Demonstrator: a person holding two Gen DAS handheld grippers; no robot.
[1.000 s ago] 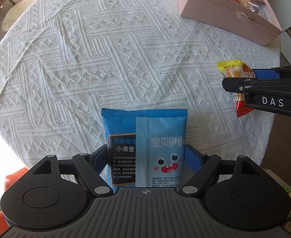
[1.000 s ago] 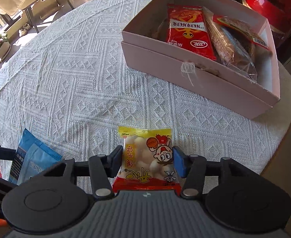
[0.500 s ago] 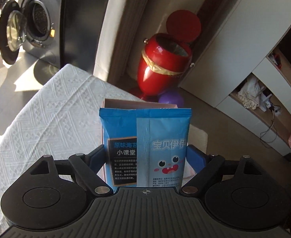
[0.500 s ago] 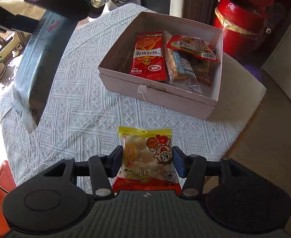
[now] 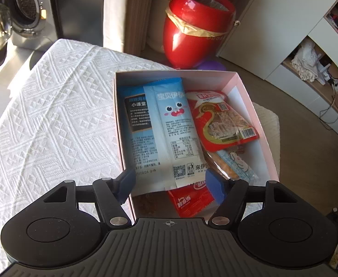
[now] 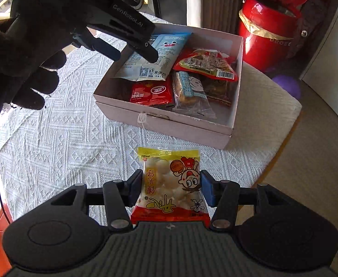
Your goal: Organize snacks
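Blue packet (image 5: 162, 124) dropped into box (image 5: 249, 97), below left hand-held gripper (image 5: 170, 184).

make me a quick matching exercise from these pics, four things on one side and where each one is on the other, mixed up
Things:
1. blue seaweed packet
2. yellow snack bag
3. pink box
4. red bin

Places:
a. on the floor behind the table
b. clamped in the right gripper
c. lying in the box, on top of other snacks
d. on the white tablecloth

Pairs: 1-c, 2-b, 3-d, 4-a
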